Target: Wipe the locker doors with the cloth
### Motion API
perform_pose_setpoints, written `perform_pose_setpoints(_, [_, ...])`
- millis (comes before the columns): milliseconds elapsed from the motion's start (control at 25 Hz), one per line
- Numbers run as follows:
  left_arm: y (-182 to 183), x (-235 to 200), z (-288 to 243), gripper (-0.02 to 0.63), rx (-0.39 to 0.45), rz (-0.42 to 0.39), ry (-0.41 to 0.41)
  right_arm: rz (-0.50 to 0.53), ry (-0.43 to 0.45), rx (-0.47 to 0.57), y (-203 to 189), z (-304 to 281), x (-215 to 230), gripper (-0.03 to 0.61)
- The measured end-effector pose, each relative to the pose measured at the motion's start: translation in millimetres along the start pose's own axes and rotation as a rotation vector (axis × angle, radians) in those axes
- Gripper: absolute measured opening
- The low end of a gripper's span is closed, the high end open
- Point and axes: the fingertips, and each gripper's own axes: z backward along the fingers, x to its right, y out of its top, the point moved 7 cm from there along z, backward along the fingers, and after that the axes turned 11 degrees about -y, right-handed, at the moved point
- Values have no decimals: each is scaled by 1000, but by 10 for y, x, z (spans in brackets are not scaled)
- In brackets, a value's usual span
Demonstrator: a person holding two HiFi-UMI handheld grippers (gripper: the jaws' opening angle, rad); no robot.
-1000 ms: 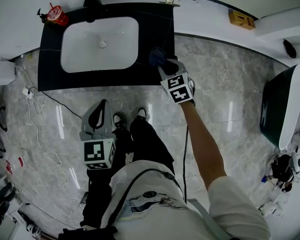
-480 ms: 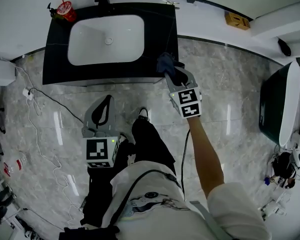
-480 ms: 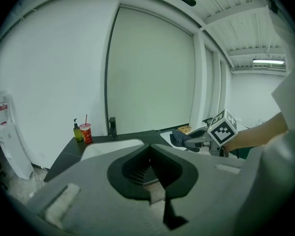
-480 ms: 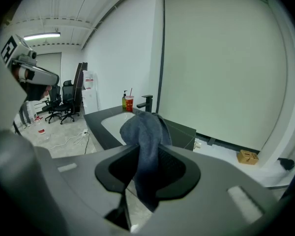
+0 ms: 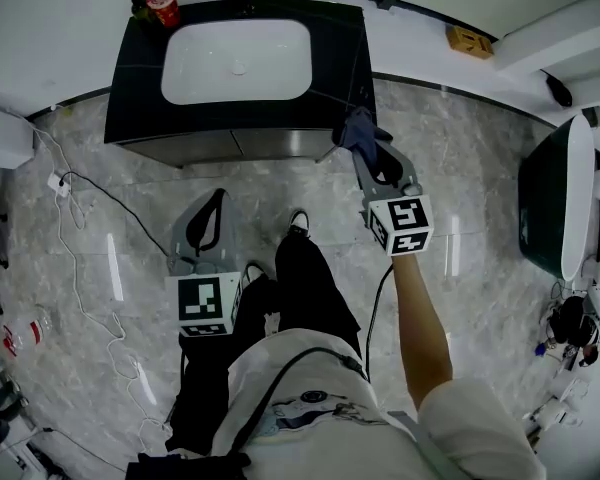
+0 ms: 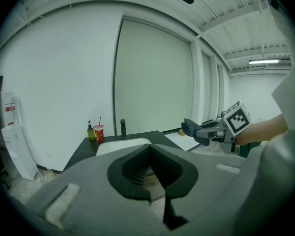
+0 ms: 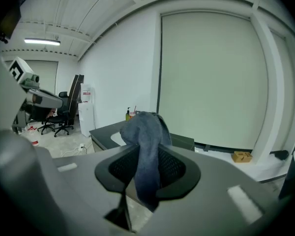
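My right gripper (image 5: pixel 365 144) is shut on a blue-grey cloth (image 5: pixel 357 128), held in the air over the floor just off the right front corner of the black sink counter (image 5: pixel 130 98). In the right gripper view the cloth (image 7: pixel 147 141) bunches above the jaws and hangs down between them. The left gripper view shows the same cloth (image 6: pixel 191 129) sticking out ahead of the right gripper (image 6: pixel 202 131). My left gripper (image 5: pixel 216 199) hovers low over the floor in front of the counter, jaws together with nothing in them. I cannot make out any locker doors.
A white basin (image 5: pixel 235 60) is set in the counter, with a red cup (image 5: pixel 163 6) at its back left. A small cardboard box (image 5: pixel 468 40) lies by the wall. A dark green tub (image 5: pixel 550 208) stands at the right. Cables (image 5: pixel 90 228) trail over the floor at the left.
The right gripper has lifted the cloth off the counter's right edge and drawn it back and to the right. The counter now sits further off in the head view.
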Motion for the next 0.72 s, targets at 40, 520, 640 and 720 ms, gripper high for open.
perform_pose_setpoints(40, [-64, -19, 63, -3, 2, 0, 1, 4, -8, 8, -38, 70, -48, 109])
perform_pose_setpoints(520, [-1478, -189, -75, -3, 43, -17, 123, 129, -39, 165, -1167, -173, -213, 110])
perform_pose_setpoints(640, [-2023, -166, -405, -3, 61, -14, 121, 148, -31, 218, -1599, -386, -207, 110])
perform_pose_setpoints(720, [-2364, -191, -598, -3, 78, -18, 124, 163, -34, 251, -1872, -525, -225, 110])
